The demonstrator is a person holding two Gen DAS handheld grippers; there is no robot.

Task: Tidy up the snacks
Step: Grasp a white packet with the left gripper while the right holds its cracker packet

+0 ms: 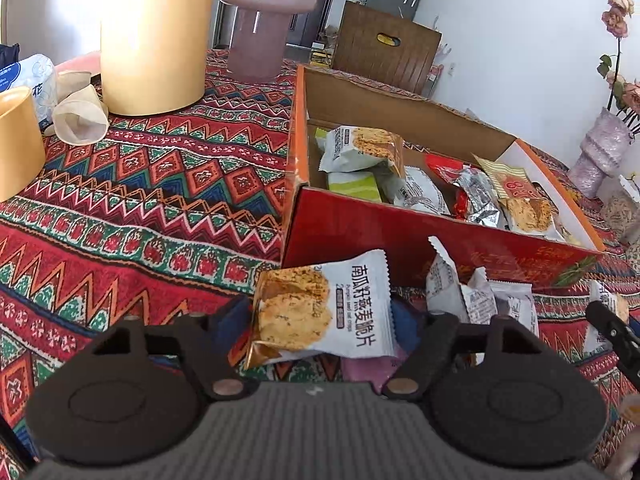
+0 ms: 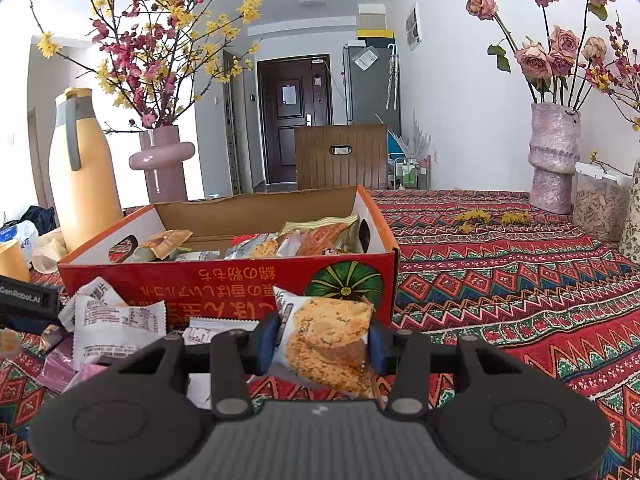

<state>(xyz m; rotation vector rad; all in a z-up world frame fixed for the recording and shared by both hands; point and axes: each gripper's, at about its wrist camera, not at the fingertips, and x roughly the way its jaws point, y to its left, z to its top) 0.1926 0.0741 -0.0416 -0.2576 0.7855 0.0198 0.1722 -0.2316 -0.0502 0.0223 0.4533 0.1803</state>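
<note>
An open red-orange cardboard box (image 1: 400, 236) (image 2: 224, 280) stands on the patterned tablecloth and holds several snack packets. In the left wrist view my left gripper (image 1: 324, 316) spans a white oat-crisp packet (image 1: 320, 308) that lies before the box, and its blue pads (image 1: 240, 316) meet both ends of the packet. In the right wrist view my right gripper (image 2: 322, 340) is shut on a similar oat-crisp packet (image 2: 328, 340), held just in front of the box wall. Loose white packets (image 1: 480, 296) (image 2: 116, 324) lie in a pile between the two grippers.
A tall yellow jug (image 1: 156, 36) (image 2: 84, 184), a pink vase (image 1: 260, 20), paper cups (image 1: 78, 120) and a yellow cup (image 1: 16, 144) stand left of the box. A textured vase of roses (image 2: 554, 160) and a seed container (image 2: 596, 208) stand far right. A wooden chair (image 2: 340, 156) is behind.
</note>
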